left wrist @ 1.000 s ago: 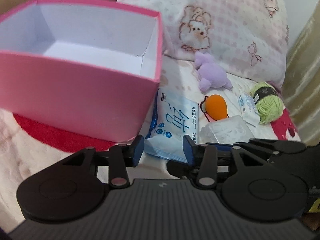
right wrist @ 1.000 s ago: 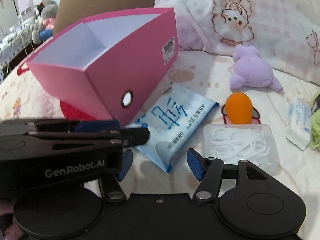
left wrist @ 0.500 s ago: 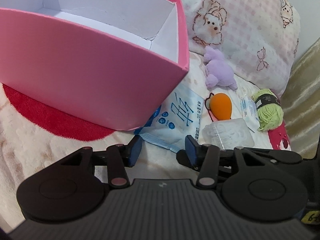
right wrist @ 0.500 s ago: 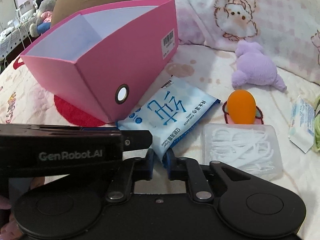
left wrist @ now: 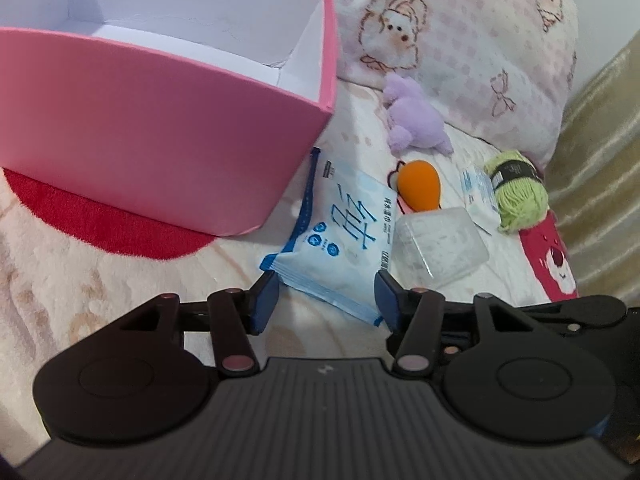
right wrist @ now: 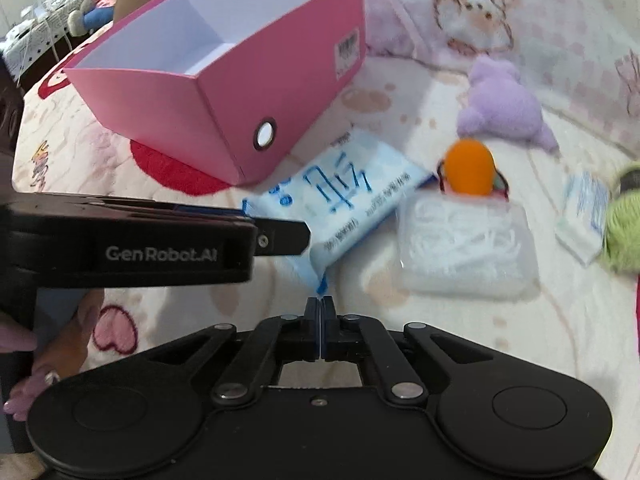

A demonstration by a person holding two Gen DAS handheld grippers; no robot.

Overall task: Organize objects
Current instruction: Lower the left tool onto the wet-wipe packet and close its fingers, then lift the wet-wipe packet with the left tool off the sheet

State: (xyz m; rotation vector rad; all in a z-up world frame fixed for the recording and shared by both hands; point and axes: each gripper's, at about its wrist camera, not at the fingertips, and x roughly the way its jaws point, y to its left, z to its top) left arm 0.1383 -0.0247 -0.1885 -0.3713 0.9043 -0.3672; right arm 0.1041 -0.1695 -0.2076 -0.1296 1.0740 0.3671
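Note:
An empty pink box (left wrist: pixel 160 128) stands on the bed at the left, also in the right wrist view (right wrist: pixel 168 108). Beside its near corner lies a blue wipes pack (left wrist: pixel 344 236). My right gripper (right wrist: pixel 321 308) is shut on the near corner of that wipes pack (right wrist: pixel 344 188). My left gripper (left wrist: pixel 326 300) is open and its jaws are opening. The pack's near edge lies between its fingers, and the pads do not press on it. In the right wrist view the left gripper (right wrist: pixel 296 236) reaches in from the left, over the pack's edge.
To the right of the pack lie a clear box of floss picks (right wrist: pixel 464 244), an orange sponge (right wrist: pixel 470 168), a purple plush toy (right wrist: pixel 500 104), a small packet (left wrist: pixel 476 188) and green yarn (left wrist: pixel 518 192). A patterned pillow (left wrist: pixel 460 40) lies behind. A hand (right wrist: pixel 60 360) shows at lower left.
My right gripper went from open to shut on the pack's corner. My left gripper's fingers spread wider around the pack's near edge.

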